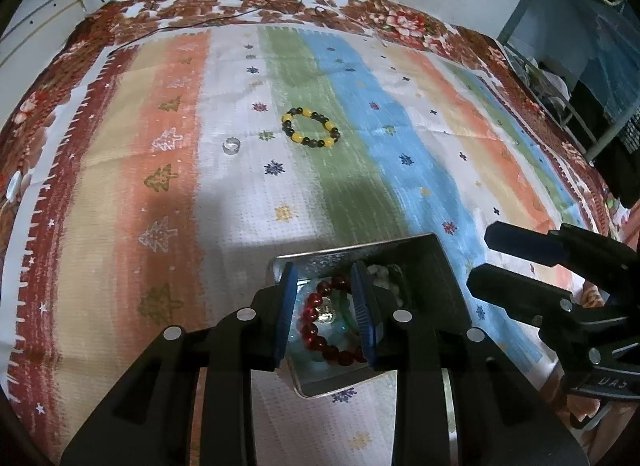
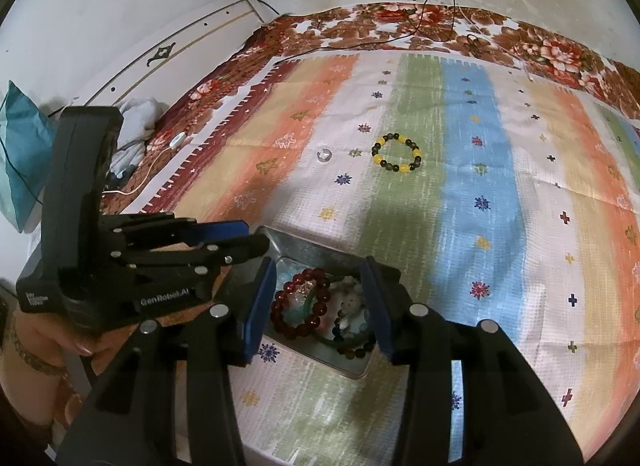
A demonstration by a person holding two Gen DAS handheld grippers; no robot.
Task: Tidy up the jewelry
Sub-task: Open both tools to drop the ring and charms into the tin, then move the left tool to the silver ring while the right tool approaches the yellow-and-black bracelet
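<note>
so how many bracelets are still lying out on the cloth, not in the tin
1. The yellow and dark bead bracelet lies on the green stripe, beyond the tin. A small clear ring sits beside it. The rest are in the tin.

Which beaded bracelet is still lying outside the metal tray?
The yellow-and-dark beaded bracelet, alone on the green stripe of the cloth. The red beaded bracelet and the others already lie in the tray.

Metal tin's (image 1: 400, 250) near corner behind left tool (image 1: 326, 314).
</note>
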